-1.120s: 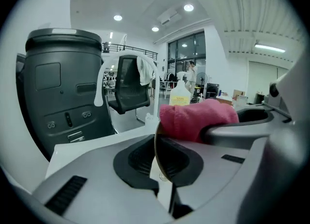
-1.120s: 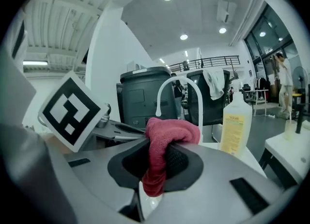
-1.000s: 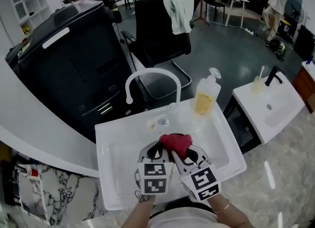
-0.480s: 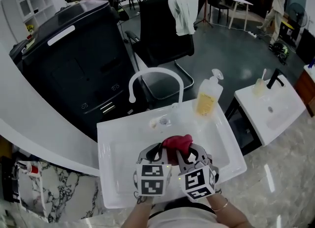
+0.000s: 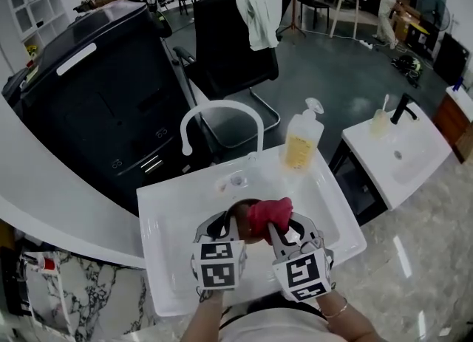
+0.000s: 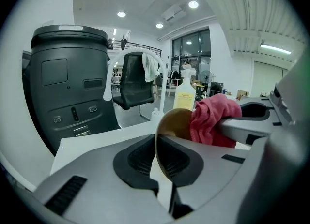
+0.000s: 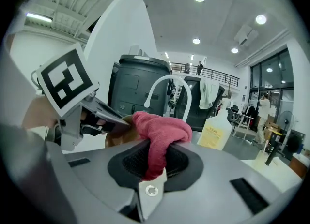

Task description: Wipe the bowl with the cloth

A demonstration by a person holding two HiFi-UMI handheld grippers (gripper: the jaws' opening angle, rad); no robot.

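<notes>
Small brown wooden-looking bowl: held on edge over the basin, its rim clamped between the nearly closed jaws of the left gripper, with its hollow turned toward the right gripper. Bunched red cloth: one fold pinched in the right gripper's closed jaws, the free wad pressed into the bowl's hollow, just beyond both grippers' tips. The bowl appears to hold nothing but the cloth. Step in hand, by judgement: the wipe itself, cloth against the inner wall. The next move likely calls for sweeping the wad round the hollow while the left gripper keeps the rim steady or turns it. White rectangular sink basin: directly beneath both grippers, showing only its drain fitting. White arched faucet: beyond the grippers, at the basin's far edge. Clear pump bottle: beyond the right gripper, holding yellow liquid.
</notes>
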